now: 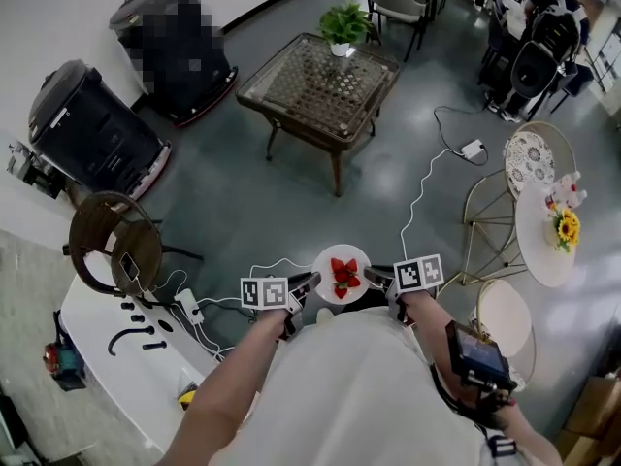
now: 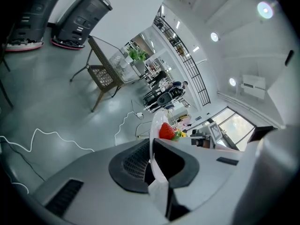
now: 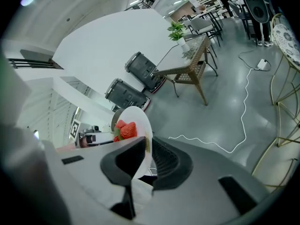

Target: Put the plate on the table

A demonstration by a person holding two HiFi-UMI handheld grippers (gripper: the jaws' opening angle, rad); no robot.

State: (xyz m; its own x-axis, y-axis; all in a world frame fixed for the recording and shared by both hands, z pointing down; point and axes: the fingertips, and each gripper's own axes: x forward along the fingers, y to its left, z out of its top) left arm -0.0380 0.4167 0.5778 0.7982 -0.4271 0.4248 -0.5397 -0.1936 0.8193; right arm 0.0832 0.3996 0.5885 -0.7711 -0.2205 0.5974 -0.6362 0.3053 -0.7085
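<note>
White plate (image 1: pixel 342 272), round and plain, is pinched at both rims. Your left gripper (image 1: pixel 309 282) has its jaws closed on the left edge, and your right gripper (image 1: pixel 378 276) has its jaws closed on the right edge. The left gripper view shows the rim edge-on between the dark pads, and the right gripper view shows the same.

Position: the plate hangs close in front of your torso, over the floor and resting on no table. It sits about level in the head view.

Load: red strawberries (image 1: pixel 343 275) with green caps are heaped at the plate's centre. There are several, but the exact count is not readable.

Count: two grippers, one plate.

Room to move:
- Grey floor (image 1: pixel 291 202) ahead of you is open up to the square glass-top table (image 1: pixel 320 85), which stands far and centre. One potted plant (image 1: pixel 342 27) sits at its far edge.
- One white cable (image 1: pixel 422 192) snakes across the floor from near the plate toward a power brick (image 1: pixel 473 149).
- Right: one round white table (image 1: pixel 539 250) with yellow flowers (image 1: pixel 566 227), and two wire-frame chairs beside it.
- Near left: white counter (image 1: pixel 107 357) with a brown chair (image 1: pixel 112 246) at its far end.
- Far left: two dark machines by the wall.
</note>
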